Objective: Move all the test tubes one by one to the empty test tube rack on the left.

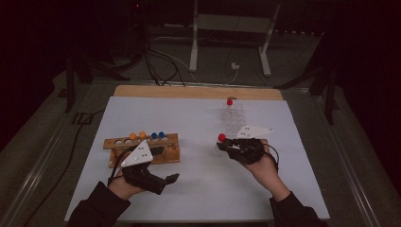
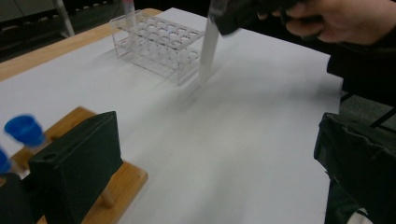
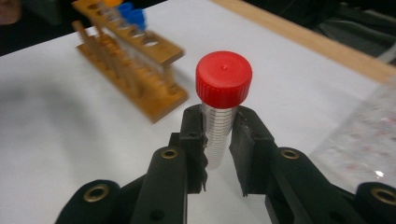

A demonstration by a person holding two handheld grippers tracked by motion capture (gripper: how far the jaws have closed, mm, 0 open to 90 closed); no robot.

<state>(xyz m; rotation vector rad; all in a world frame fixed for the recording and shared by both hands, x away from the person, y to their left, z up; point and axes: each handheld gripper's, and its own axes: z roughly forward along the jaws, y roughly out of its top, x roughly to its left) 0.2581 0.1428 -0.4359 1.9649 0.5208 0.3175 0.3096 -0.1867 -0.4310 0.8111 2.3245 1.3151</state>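
Beside the clear plastic rack, the right gripper pinches a red-capped test tube upright above the white mat, while the left gripper hangs spread near the wooden rack.

Wooden rack; clear plastic rack; glossy red cap; matt white sheet.

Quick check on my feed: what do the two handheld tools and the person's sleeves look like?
Both are black: the left tool and right tool each carry a pale grey three-cornered plate and trail a black cable. The right one's arms show brass-ringed holes. Dark sleeves cover the forearms.
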